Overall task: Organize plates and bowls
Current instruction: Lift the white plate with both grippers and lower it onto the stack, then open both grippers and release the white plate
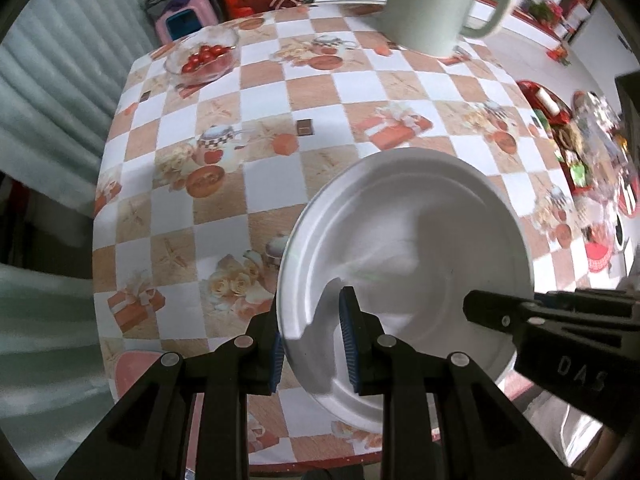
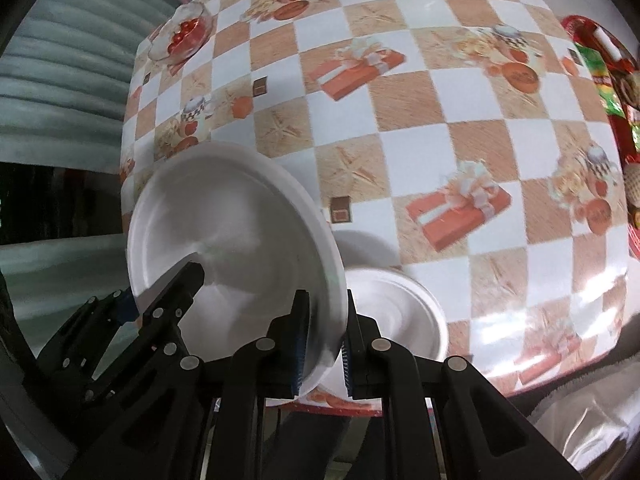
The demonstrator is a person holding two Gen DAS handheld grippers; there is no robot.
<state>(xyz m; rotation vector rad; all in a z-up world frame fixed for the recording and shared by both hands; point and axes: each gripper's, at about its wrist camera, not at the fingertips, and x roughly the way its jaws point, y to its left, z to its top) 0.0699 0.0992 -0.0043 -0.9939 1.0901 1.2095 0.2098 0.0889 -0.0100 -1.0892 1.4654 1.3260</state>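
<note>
Up off the table: 2 grippers share 1 white plate.

Nearest, the left gripper pinches the white plate at its left rim, fingers narrow, and the right gripper is clamped tight on the opposite rim. Below sits a second white plate on the checkered tablecloth. Farther off stand a glass bowl of tomatoes and a pale jug.
</note>
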